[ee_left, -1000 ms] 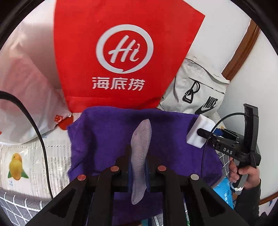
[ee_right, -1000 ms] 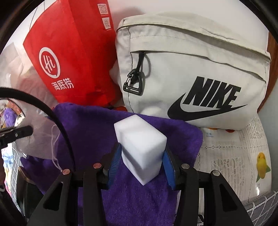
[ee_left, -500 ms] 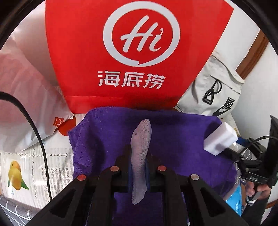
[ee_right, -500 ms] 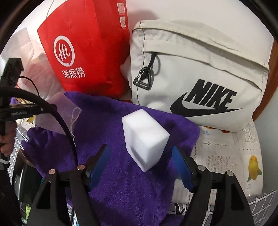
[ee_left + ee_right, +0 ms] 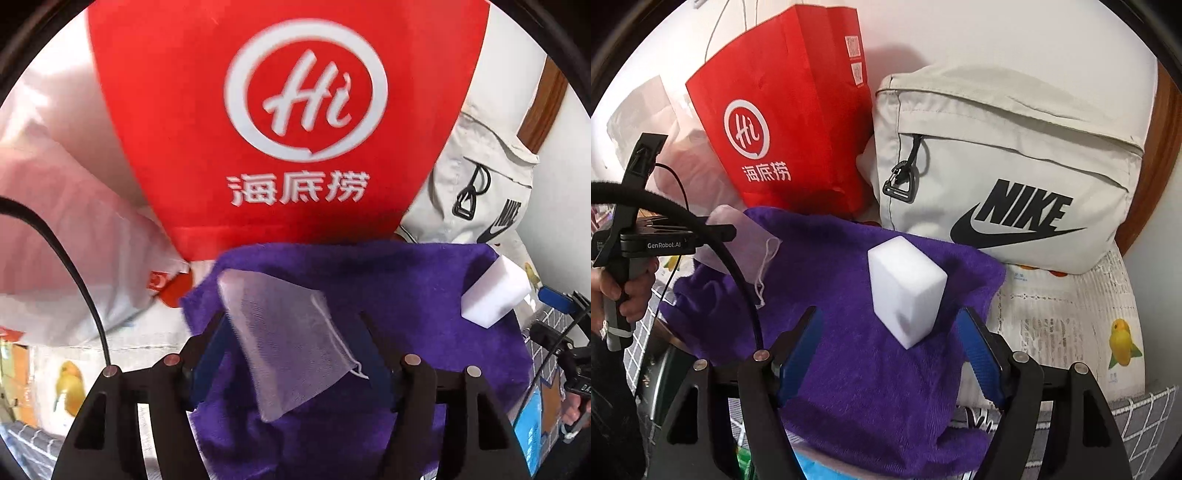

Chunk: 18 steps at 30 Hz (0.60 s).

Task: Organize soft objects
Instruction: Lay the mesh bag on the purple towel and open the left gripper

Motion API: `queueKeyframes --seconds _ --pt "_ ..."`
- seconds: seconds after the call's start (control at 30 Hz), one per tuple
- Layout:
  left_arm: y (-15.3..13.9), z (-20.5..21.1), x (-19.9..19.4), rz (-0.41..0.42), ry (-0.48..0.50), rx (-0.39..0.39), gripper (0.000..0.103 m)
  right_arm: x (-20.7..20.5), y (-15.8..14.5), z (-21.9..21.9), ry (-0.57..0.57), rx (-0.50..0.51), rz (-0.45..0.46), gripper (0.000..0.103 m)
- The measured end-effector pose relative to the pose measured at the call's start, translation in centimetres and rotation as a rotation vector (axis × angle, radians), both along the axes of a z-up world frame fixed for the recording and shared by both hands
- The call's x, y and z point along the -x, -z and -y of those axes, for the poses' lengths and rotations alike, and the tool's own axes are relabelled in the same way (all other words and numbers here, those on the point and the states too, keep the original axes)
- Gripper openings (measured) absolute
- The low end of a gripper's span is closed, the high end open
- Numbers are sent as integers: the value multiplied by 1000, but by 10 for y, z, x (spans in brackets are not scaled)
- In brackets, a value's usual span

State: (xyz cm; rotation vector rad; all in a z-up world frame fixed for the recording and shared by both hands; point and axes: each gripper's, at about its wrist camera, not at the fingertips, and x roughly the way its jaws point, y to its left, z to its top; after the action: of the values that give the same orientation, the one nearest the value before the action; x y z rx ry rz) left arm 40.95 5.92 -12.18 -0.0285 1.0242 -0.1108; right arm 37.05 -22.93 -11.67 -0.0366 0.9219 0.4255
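Both items sit on the purple towel, which serves as the landmark. White sponge block stands on end near the towel's right-hand edge, tilted a little, just in front of the grey Nike bag. Right gripper: jaws spread wide, blue pads either side of the block with clear gaps, no contact. Mesh drawstring pouch lies flat on the towel's left part, toward the corner nearest the red paper bag; its cord trails over the pile. Left gripper: jaws apart, pouch lying loose between them; whether one pad touches its edge I cannot tell. Judgement: the step in hand is release and withdrawal, both pieces placed on the towel. To do it well, draw each gripper straight back along its finger axis, keeping the jaws wide until the tips are past the item. The block looks top-heavy on its narrow end; a sideways brush from a pad would likely tip it toward the Nike bag. The pouch is light and the cord loop could snag a fingertip, so lift the left tool slightly before retreating. The towel overhangs at its near edge; avoid dragging it.
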Motion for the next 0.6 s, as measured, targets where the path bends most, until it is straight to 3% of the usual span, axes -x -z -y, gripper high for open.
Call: queueKeyframes --seconds 0.3,0.6 --pt "-35 -19 30 44 -61 -50 68 34 -19 0 8 -43 23 75" --pt "-56 -23 91 70 -55 -3 68 106 -28 -10 2 -41 27 75"
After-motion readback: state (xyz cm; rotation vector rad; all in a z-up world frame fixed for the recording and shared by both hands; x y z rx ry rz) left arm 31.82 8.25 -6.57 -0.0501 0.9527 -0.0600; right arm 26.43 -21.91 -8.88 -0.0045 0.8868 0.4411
